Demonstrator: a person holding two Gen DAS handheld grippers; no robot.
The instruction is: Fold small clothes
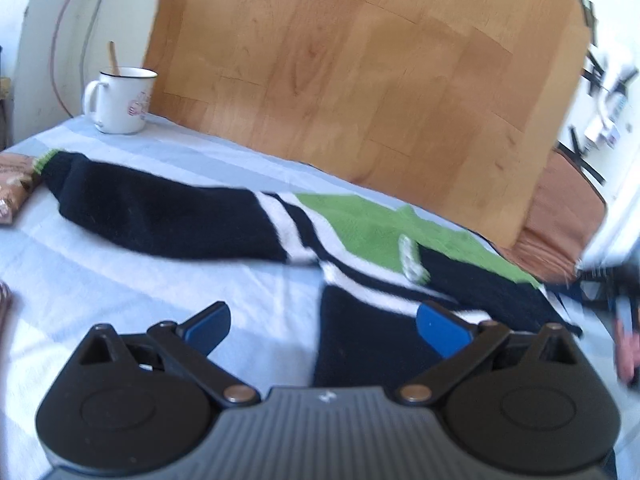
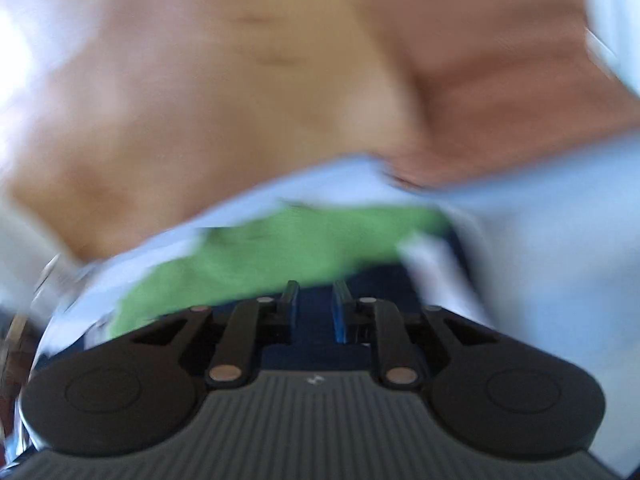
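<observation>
The little sweater (image 1: pixel 224 216), navy with white stripes and a green yoke, lies spread on the pale blue striped sheet (image 1: pixel 120 280), one sleeve stretched out flat toward the enamel mug (image 1: pixel 120 100) at the far corner, which looks like a deliberate layout so the sleeve can be flipped in over the body. The left gripper (image 1: pixel 320 326) hovers low over the near edge of the sweater with its blue pads (image 1: pixel 440 330) spread wide and nothing between them, one pad over the bare sheet, the other over the navy knit, so it's probably lining up to pinch that edge. The right gripper (image 2: pixel 314 306) is a different story: its view is badly smeared, but its fingers sit nearly together with dark navy showing in the narrow gap, right below the green part of the sweater. Whether it's actually pinching the fabric or just parked over it can't be told from that blur. The mug and the snack packet (image 1: pixel 16 184) sit off to the side, clear of the fold.
</observation>
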